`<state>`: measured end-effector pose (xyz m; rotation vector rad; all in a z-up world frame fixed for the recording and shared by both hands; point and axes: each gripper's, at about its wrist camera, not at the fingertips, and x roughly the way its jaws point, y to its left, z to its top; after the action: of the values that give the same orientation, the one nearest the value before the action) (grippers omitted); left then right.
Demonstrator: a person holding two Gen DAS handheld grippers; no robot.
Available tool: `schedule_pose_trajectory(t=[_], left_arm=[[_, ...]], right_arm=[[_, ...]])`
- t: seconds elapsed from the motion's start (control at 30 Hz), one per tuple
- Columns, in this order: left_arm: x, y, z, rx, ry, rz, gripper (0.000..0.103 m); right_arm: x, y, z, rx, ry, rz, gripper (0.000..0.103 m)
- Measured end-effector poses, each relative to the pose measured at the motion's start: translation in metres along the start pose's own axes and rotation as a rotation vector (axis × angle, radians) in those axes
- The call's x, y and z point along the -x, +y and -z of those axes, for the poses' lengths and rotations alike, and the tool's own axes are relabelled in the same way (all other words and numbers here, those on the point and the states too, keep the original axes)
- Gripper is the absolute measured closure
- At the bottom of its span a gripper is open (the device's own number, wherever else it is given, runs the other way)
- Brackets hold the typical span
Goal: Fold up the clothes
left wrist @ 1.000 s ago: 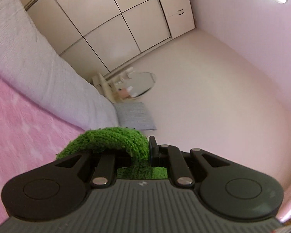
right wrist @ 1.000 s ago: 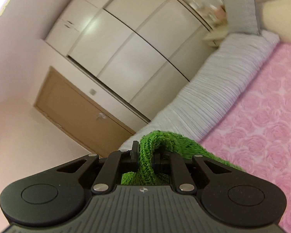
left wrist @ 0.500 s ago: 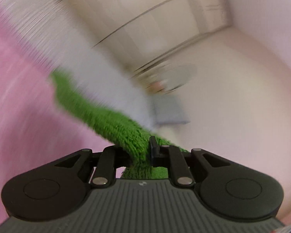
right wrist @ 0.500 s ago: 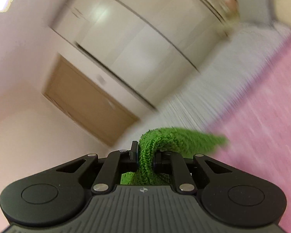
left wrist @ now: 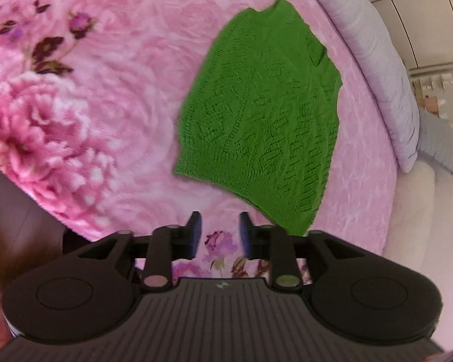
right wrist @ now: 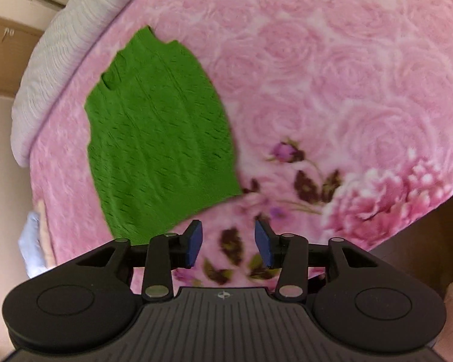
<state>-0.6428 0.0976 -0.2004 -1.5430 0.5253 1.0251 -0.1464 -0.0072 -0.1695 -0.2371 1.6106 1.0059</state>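
Note:
A green knitted garment (left wrist: pixel 262 114) lies spread flat on the pink rose-patterned blanket (left wrist: pixel 105 90). In the left wrist view it is ahead and to the right of my left gripper (left wrist: pixel 219 235), which is open and empty just short of the garment's near edge. In the right wrist view the garment (right wrist: pixel 157 138) is ahead and to the left of my right gripper (right wrist: pixel 228 242), which is open and empty above the blanket (right wrist: pixel 347 90), near the garment's near right corner.
A grey ribbed bolster (left wrist: pixel 374 60) runs along the far edge of the bed, also seen in the right wrist view (right wrist: pixel 63 39). A grey cushion (left wrist: pixel 438 138) and wardrobe doors (left wrist: pixel 422 15) lie beyond. Dark floor (right wrist: pixel 438 241) borders the bed's near edge.
Both grippers were shut on the green garment and held it up. Now both are open, the garment lies flat on the blanket, and both cameras look down at the bed.

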Motion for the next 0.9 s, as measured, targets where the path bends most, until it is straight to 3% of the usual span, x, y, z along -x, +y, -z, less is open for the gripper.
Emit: schedule_pose_trajectory(t=[0.2,0.4,0.63,0.87,0.9], left_arm=[[-0.034,-0.001,0.008,-0.055,-0.027,-0.021,0.068],[-0.068,0.019,-0.013,-0.02,-0.088,0.048,0.059],[-0.097,0.055,-0.028,0.086,-0.115,0.097,0.054],[-0.122,0.081,-0.026,0.266,-0.132,0.253,0.054],[-0.126,0.083,-0.026,0.285,-0.132,0.272,0.062]], right_arm=[[-0.043,-0.017,-0.003,0.024,-0.006,-0.034,0.054],[-0.093,-0.031,-0.007,0.0,-0.041,-0.105,0.052],[-0.139,-0.052,-0.013,-0.078,-0.096,-0.219,0.051],[-0.169,-0.061,-0.01,-0.183,-0.107,-0.353,0.056],[-0.173,-0.059,-0.012,-0.185,-0.104,-0.363,0.058]])
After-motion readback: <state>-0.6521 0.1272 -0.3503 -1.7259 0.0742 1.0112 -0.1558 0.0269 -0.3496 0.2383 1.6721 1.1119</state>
